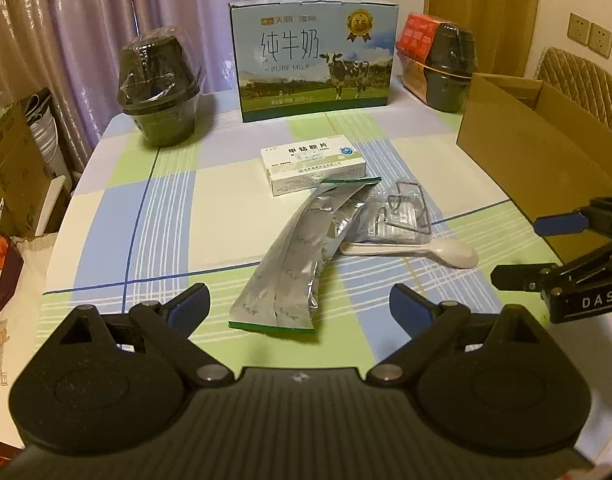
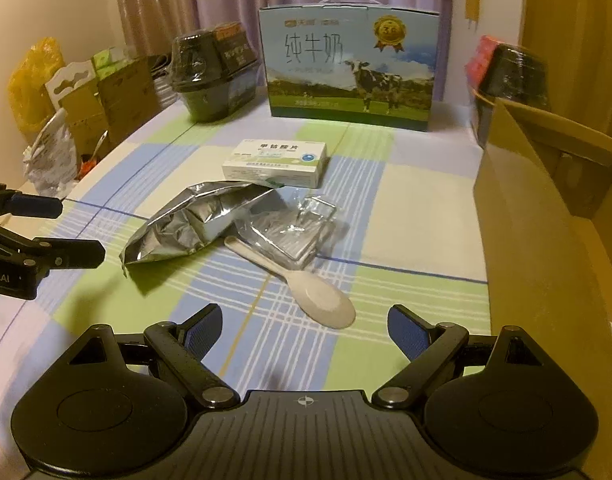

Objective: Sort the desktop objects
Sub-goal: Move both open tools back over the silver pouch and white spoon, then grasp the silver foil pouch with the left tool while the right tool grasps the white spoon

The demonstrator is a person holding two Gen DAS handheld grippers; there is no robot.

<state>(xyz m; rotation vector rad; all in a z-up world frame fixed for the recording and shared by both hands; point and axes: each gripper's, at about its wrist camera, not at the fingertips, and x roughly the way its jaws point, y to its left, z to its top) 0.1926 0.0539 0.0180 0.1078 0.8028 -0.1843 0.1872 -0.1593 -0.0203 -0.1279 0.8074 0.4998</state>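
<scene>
Mid-table: foil pouch [image 1: 294,252], medicine box [image 1: 314,164] beyond, white spoon [image 2: 310,288] and clear plastic tray [image 2: 298,228] right; cardboard box [image 1: 546,152] far right. Left gripper [image 1: 300,304] wide, empty; right gripper [image 2: 304,326] wide, empty. Advice: right takes spoon handle, low and square; left pins pouch.

I log the tabletop [image 1: 166,216] as a check of pale green, light blue, cream and lilac with thin blue lines. Centre frame: silver foil pouch [image 1: 290,256] edged in green, white medicine box [image 1: 312,164], off-white spoon [image 1: 410,251]. Upper centre: blue-and-green milk carton [image 1: 316,60] with black-and-white cow. Right edge: brown cardboard box [image 1: 538,152]. Both grippers are black with blue pads [image 1: 190,306].
</scene>
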